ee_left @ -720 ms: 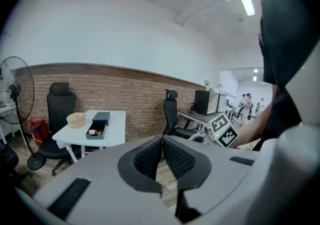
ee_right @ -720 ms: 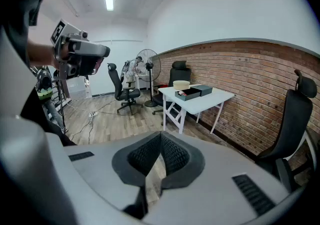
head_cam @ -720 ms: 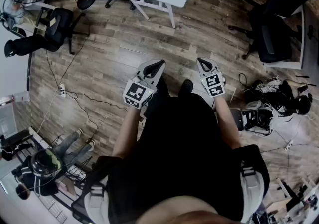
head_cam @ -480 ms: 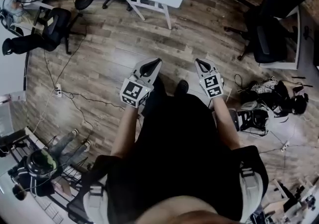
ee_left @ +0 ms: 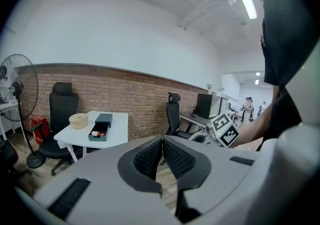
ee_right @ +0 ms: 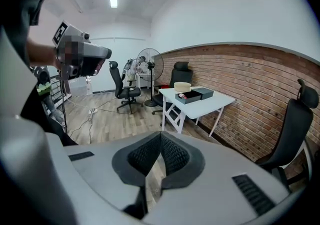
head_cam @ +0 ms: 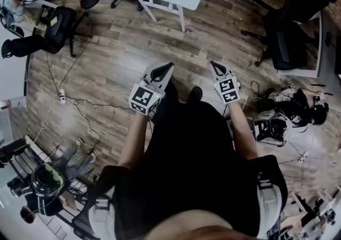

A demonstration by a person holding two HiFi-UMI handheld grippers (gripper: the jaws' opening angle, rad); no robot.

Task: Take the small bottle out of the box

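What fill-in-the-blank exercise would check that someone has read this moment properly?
1. The open box with the small bottle inside it stands on the white ___.
2. The fingers of the left gripper and of the right gripper are ___, with nothing between them.
3. The wall behind the box is built of ___.
Missing words: table; shut; brick.

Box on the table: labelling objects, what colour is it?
The box is dark teal, seen best in the left gripper view.
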